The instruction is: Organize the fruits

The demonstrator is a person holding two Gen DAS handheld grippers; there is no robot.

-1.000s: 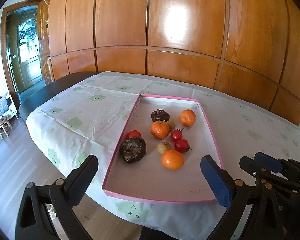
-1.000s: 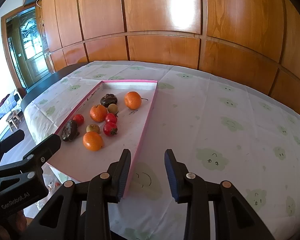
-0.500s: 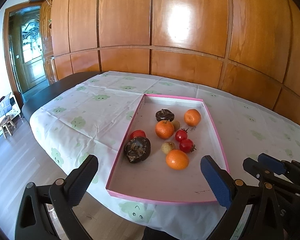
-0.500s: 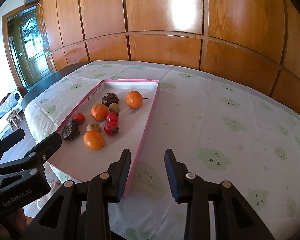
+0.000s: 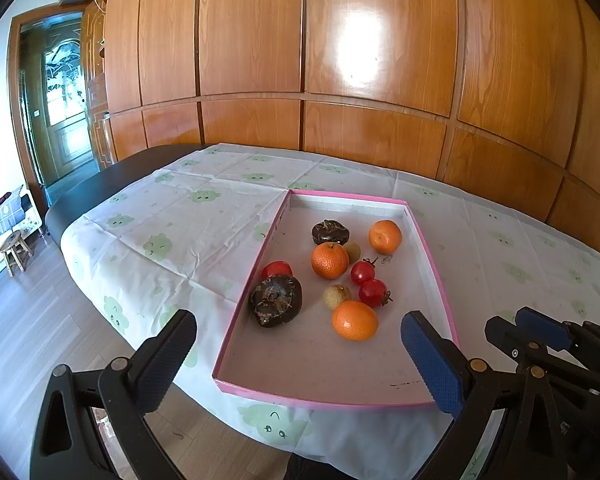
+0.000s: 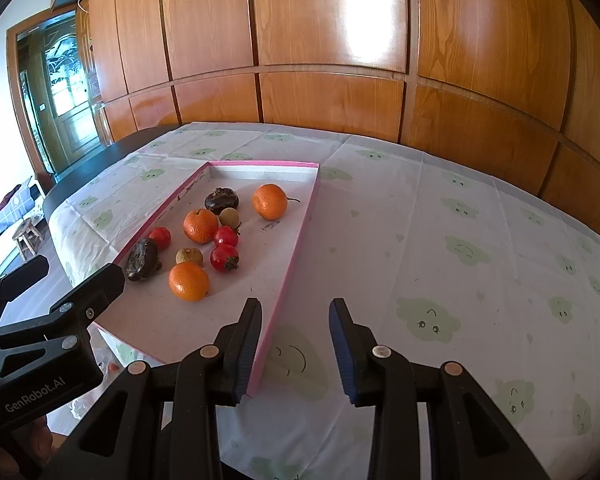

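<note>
Left wrist view shows the left gripper (image 5: 298, 354) with its two fingers spread wide and nothing between them, hanging above the near edge of the table (image 5: 204, 216). A pink tray (image 5: 430, 248) lies on the tablecloth (image 5: 172, 220) near this edge, and all the fruits are inside it. Three oranges are there: one (image 5: 355, 320) nearest to the near end of the tray, one (image 5: 329, 260) in the middle, and one (image 5: 385, 237) toward the far right corner of the tray. Two small tomatoes (image 5: 368, 282) lie together between the middle orange and the nearest orange, and a third tomato (image 5: 276, 269) is just beside the left wall of the tray. A big dark fruit (image 5: 275, 300) rests in front of this tomato, also close to the left wall, and a smaller dark fruit (image 5: 330, 232) lies behind the middle orange. Two small brownish round fruits are also there, one (image 5: 336, 295) near the nearest orange and one (image 5: 352, 251) just beside the middle orange. In the right wrist view, the right gripper (image 6: 294, 348) has its fingers only a little apart, with nothing pinched; its left finger (image 6: 247, 346) is over the right wall of the tray (image 6: 300, 240) at the near corner. I cannot tell if it touches the wall.
</note>
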